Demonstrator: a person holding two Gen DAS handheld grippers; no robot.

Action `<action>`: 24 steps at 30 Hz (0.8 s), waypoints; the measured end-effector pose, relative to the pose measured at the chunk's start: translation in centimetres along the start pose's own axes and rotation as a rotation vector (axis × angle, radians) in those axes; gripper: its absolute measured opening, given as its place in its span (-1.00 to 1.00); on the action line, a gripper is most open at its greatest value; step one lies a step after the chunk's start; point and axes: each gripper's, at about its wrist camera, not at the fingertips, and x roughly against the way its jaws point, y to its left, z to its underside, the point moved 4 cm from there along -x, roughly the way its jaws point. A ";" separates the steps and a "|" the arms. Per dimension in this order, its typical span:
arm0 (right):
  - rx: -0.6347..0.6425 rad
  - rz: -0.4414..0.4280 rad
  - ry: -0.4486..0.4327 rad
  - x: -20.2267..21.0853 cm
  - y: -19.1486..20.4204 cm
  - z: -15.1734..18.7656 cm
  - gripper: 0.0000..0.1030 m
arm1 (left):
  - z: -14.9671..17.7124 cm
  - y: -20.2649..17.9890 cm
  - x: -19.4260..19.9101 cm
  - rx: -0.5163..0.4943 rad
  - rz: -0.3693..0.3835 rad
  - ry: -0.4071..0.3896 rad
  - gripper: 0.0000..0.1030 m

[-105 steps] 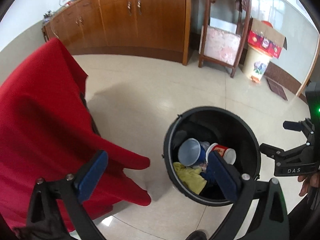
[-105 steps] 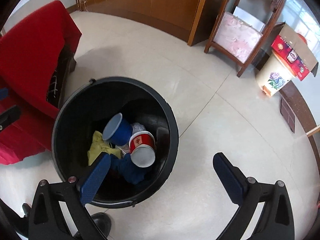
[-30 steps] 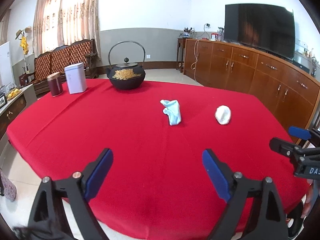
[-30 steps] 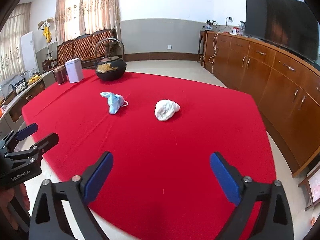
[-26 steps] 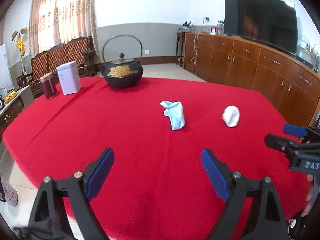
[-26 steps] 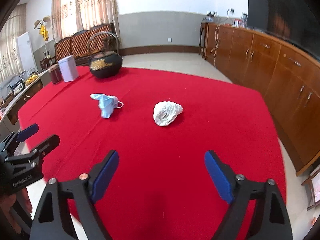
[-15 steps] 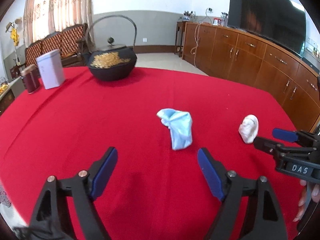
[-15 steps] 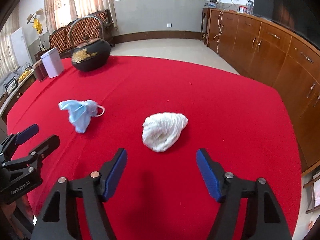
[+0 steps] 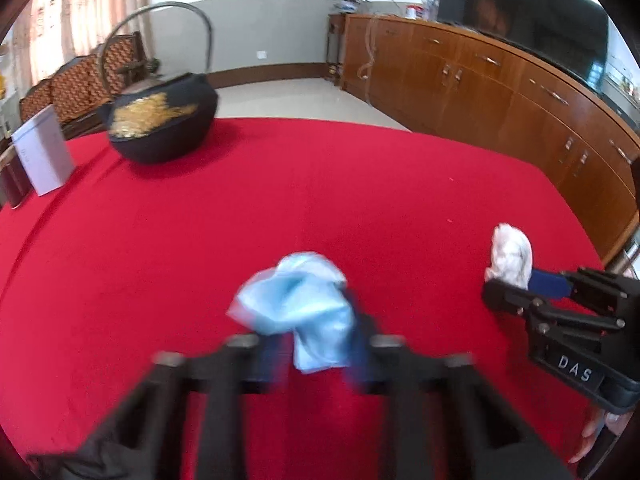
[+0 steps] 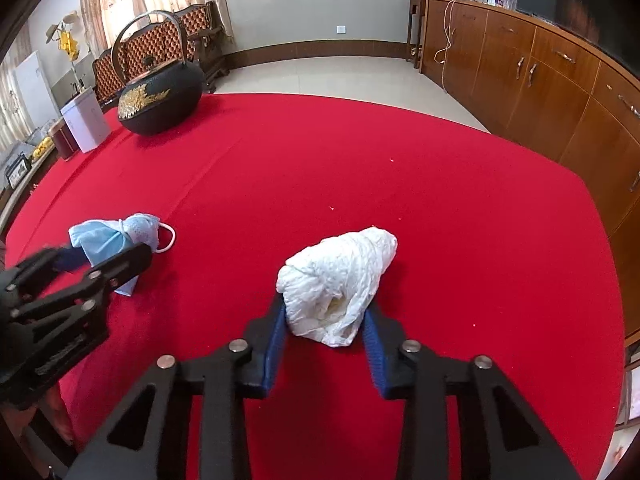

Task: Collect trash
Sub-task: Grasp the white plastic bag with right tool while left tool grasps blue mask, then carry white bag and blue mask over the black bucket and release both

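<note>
A crumpled blue face mask (image 9: 296, 304) lies on the red tablecloth (image 9: 360, 184). My left gripper (image 9: 316, 344) is blurred, its jaws closing with the mask between the pads and touching them. From the right wrist view the same mask (image 10: 116, 232) sits in the left gripper (image 10: 100, 258). A white crumpled plastic wad (image 10: 340, 276) rests to the right of the mask. My right gripper (image 10: 326, 320) is closing on it, blue pads against both its sides. The left wrist view shows that wad (image 9: 510, 248) at the tips of the right gripper (image 9: 520, 286).
A black iron kettle (image 10: 160, 104) with a gold pattern stands at the table's far left, beside a white tin (image 10: 86, 122) and a dark red canister (image 10: 64, 140). Wooden cabinets (image 10: 540, 80) line the right wall. The table's edge curves close on the right.
Both grippers have moved forward and down over the table. The wide-open jaws have narrowed, the left around the blue mask and the right around the white wad.
</note>
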 end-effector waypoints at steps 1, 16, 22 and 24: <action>0.004 0.008 -0.017 0.4 -0.1 0.0 -0.32 | 0.1 -0.3 0.6 -0.007 0.004 -0.021 -0.62; 0.007 0.068 -0.126 9.9 -1.7 6.2 -0.33 | 4.3 -4.0 10.6 -0.070 0.038 -0.138 -0.63; -0.039 0.098 -0.159 14.9 -3.3 10.3 -0.33 | 6.2 -4.9 13.6 -0.082 0.056 -0.157 -0.63; -0.061 0.107 -0.169 16.2 -3.8 11.3 -0.33 | 6.8 -5.1 14.1 -0.087 0.062 -0.158 -0.63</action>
